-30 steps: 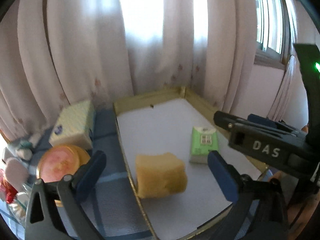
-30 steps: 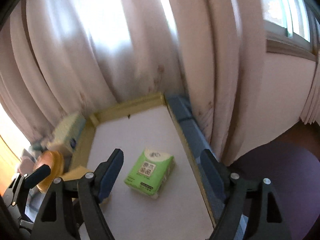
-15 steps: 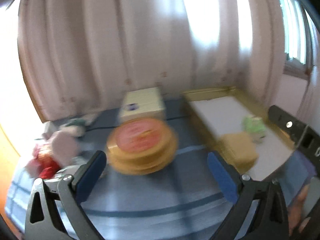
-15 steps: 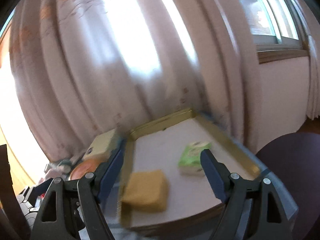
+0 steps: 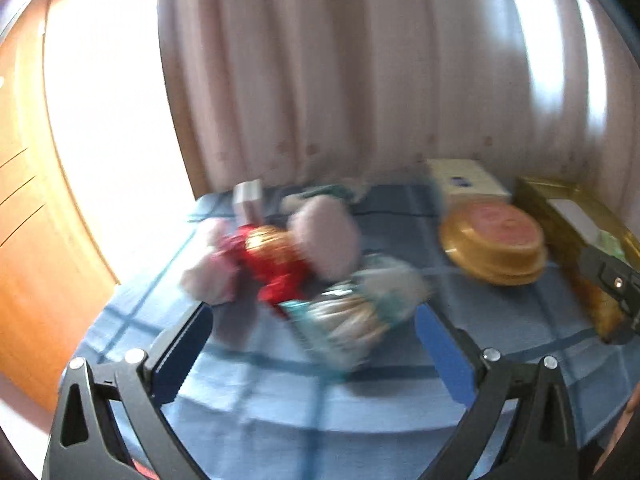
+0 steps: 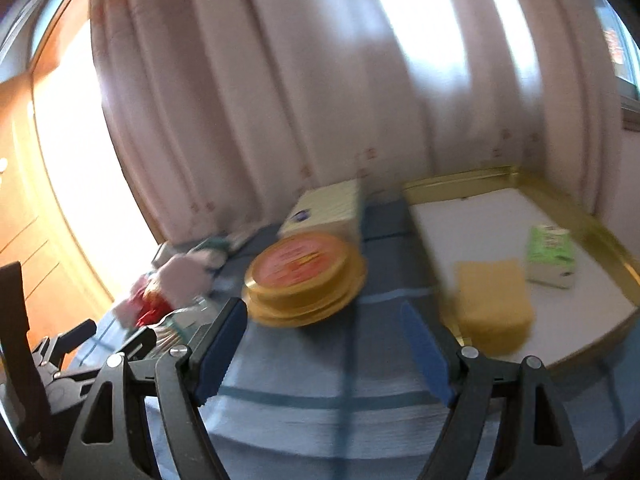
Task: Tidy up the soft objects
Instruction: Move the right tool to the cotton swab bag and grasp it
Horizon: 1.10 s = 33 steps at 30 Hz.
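My left gripper (image 5: 316, 350) is open and empty, just in front of a blurred pile: a pink and red plush toy (image 5: 276, 252) and a clear packet of teal and white things (image 5: 352, 312). My right gripper (image 6: 324, 350) is open and empty above the blue checked cloth (image 6: 320, 412). A yellow sponge (image 6: 494, 304) and a green tissue pack (image 6: 550, 256) lie in the gold-rimmed white tray (image 6: 472, 184) at the right. The plush pile shows at the left of the right wrist view (image 6: 172, 284).
A round gold tin with a pink lid (image 6: 302, 276) stands mid-table, also in the left wrist view (image 5: 496, 240). A pale yellow tissue box (image 6: 326, 210) stands behind it. Curtains hang close behind the table. A wooden door (image 5: 24, 240) is at the left.
Both grippers have swung left, away from the tray. The left one now faces the plush pile; the right one faces the gold tin. Both stay open.
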Motion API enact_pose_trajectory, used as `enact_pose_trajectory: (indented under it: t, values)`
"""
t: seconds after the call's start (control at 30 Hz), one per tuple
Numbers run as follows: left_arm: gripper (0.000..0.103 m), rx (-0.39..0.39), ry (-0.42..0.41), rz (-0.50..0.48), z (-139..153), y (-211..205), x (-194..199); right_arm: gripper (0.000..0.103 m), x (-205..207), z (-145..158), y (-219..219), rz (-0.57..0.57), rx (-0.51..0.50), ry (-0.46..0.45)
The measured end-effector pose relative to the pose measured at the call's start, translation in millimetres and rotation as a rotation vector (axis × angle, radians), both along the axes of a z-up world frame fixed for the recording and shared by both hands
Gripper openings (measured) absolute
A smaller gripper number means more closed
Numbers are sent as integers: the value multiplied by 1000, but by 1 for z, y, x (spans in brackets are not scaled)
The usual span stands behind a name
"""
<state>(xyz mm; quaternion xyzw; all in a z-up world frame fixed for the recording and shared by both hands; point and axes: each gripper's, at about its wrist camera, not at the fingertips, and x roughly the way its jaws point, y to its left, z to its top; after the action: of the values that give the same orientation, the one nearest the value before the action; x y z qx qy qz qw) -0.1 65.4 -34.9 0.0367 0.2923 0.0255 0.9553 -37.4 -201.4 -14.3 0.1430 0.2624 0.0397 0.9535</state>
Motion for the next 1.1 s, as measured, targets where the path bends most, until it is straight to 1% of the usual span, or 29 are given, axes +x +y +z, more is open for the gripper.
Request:
enact_pose_trajectory:
  t: [0.27,0.43,0.5,0.7,1.1]
  values:
    - [103,-38,12,125,-5,62,1,81,16,-10,53,161,33,85]
    - [103,-49,13,179,-5,89,1,81,30,-14,82,224,67,140]
    - [103,-57,16,190,-6,97,0,81,36,-16,92,227,68,156]
    - [103,-58,16,205,-9,113,-4,81,41,-18,116,238,51,161]
    - [103,-78,7,214,-7,125,-5,81,41,-18,127,216,46,172]
